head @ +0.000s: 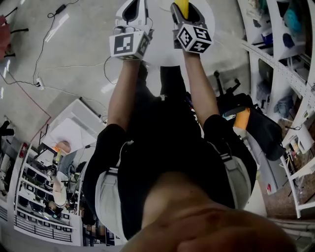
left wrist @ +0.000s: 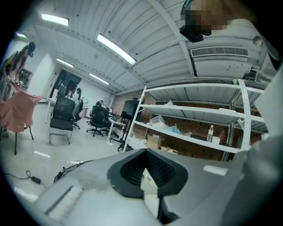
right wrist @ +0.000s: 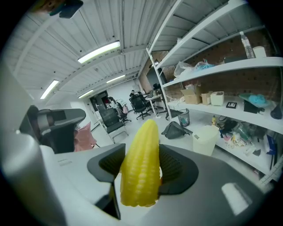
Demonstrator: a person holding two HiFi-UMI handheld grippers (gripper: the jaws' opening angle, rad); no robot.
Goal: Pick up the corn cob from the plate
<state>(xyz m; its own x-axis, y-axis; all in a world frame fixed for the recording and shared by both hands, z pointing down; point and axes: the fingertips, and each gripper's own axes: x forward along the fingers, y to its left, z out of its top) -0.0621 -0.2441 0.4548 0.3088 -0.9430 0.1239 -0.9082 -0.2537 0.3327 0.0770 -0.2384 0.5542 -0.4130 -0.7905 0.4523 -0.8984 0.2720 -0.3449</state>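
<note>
My right tool [right wrist: 141,153] clamps the corn cob [right wrist: 140,170], tip jutting ahead of it; I fear slippage if the grip slackens.

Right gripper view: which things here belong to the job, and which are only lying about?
Job: corn cob, clamped in the right gripper.
Lying about: white bin, dark bag on the floor, office chairs, shelf boxes.

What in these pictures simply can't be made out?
Plate: in no view.
Corn cob: mostly cut off by the head view's top edge and covered by the right gripper.
Shelf items, left gripper view: too small to name.
</note>
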